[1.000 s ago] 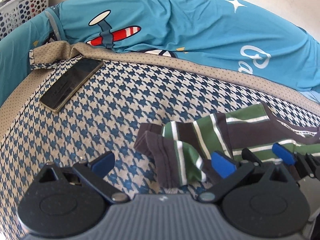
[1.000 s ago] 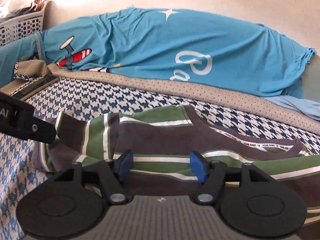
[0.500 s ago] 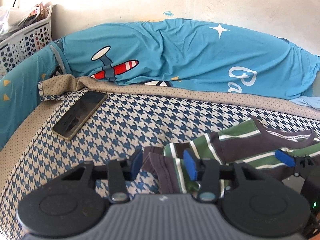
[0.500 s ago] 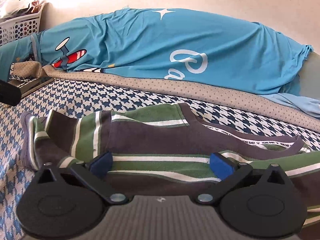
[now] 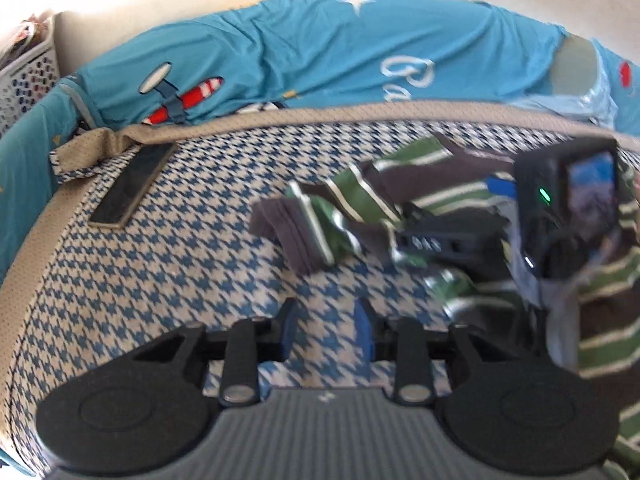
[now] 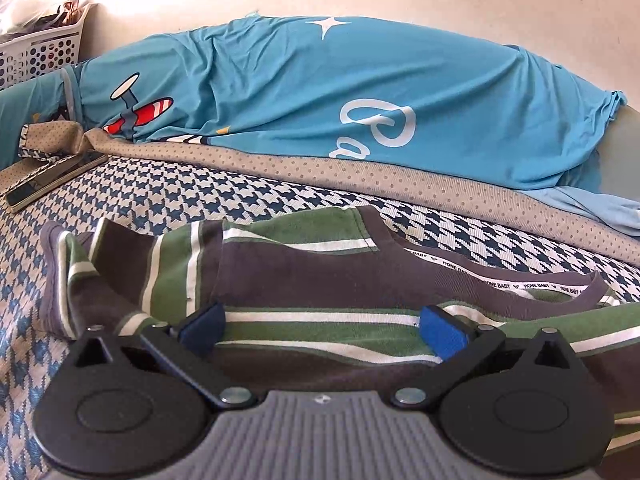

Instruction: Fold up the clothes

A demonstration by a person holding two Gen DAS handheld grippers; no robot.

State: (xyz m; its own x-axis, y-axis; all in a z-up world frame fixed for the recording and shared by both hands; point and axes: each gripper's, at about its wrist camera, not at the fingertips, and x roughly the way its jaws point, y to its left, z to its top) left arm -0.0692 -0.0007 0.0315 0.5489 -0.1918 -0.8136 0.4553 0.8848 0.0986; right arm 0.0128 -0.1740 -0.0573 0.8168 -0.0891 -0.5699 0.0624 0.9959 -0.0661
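Observation:
A brown, green and white striped shirt (image 6: 300, 272) lies flat on the houndstooth mat (image 5: 180, 260). Its sleeve (image 5: 320, 220) is bunched at the left end. My left gripper (image 5: 324, 334) hovers over bare mat, short of the sleeve. Its jaws are opening from a narrow gap with nothing between them. My right gripper (image 6: 322, 328) stands wide open low over the shirt's body, and striped cloth lies under the gap, unpinched. In the left wrist view the right gripper's body (image 5: 560, 208) sits on the shirt at the right.
A dark phone (image 5: 132, 188) lies at the mat's far left, near the beige dotted border (image 6: 360, 176). Behind it a blue aeroplane-print cloth (image 6: 320, 92) covers a long mound. A white perforated basket (image 6: 40, 52) stands at the back left, against the wall.
The left gripper closed on the sleeve's end, then let it go and drew back and rolled, so it now stands over bare mat. The right jaws spread wider and stayed in place.

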